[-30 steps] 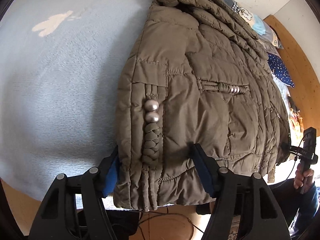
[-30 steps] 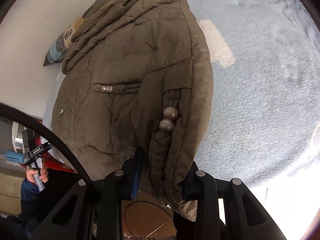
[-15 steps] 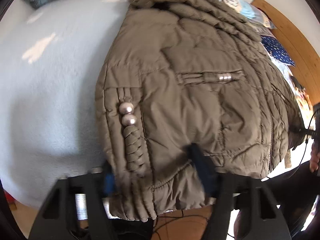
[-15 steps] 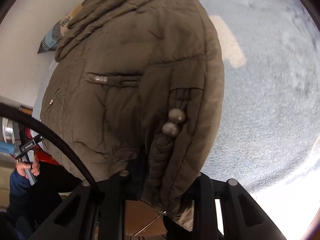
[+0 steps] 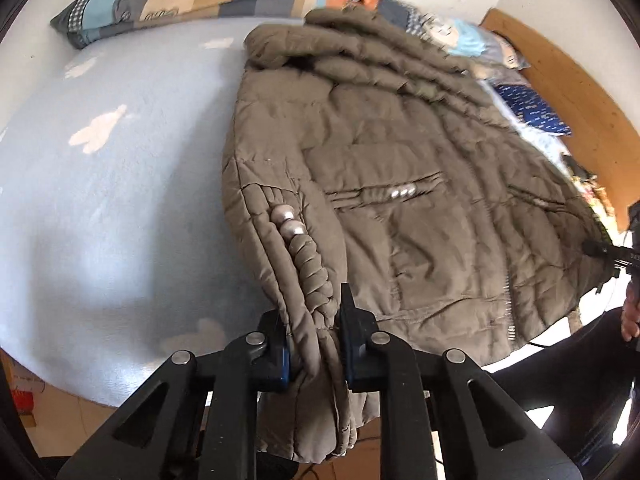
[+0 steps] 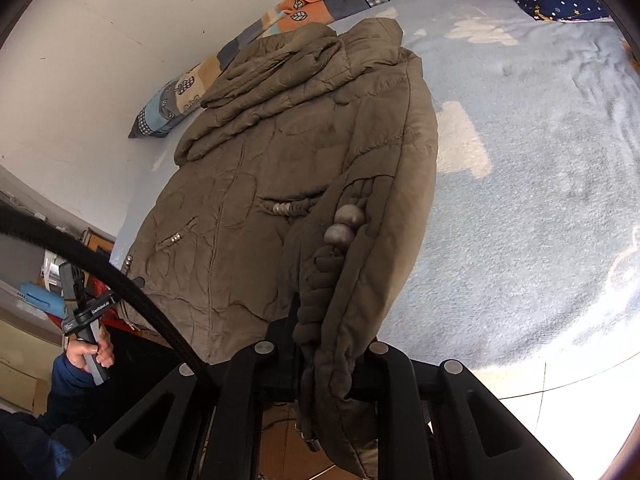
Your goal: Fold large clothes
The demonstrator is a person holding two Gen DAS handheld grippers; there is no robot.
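1. Broadly, the light blue bed (image 5: 120,208) is taken as the landmark: the olive padded jacket (image 5: 400,208) is spread front-up across it, with the collar end toward the patchwork pillow (image 5: 192,4) at the far side and the hem overhanging the near edge of the bed.
2. The jacket can be judged bulky yet fairly light: thick quilted padding, soft and compressible, with a smooth shell that may slip between pads. It is likely to spring back from a fold, so each fold should be pressed down.
3. The two sleeves are laid along the outer edges of the body, each ending near the hem at the near edge of the bed; their braided cuffs and two round metal beads (image 5: 290,222) give firmer, less slippery places to hold than the open quilting.
4. The left claw (image 5: 314,350) is closed on one bunched sleeve cuff (image 5: 316,280), just beyond the bed's near edge.
5. The right claw (image 6: 324,360) is closing, with the other cuff (image 6: 320,288) already squeezed between its jaws, also at the near edge.
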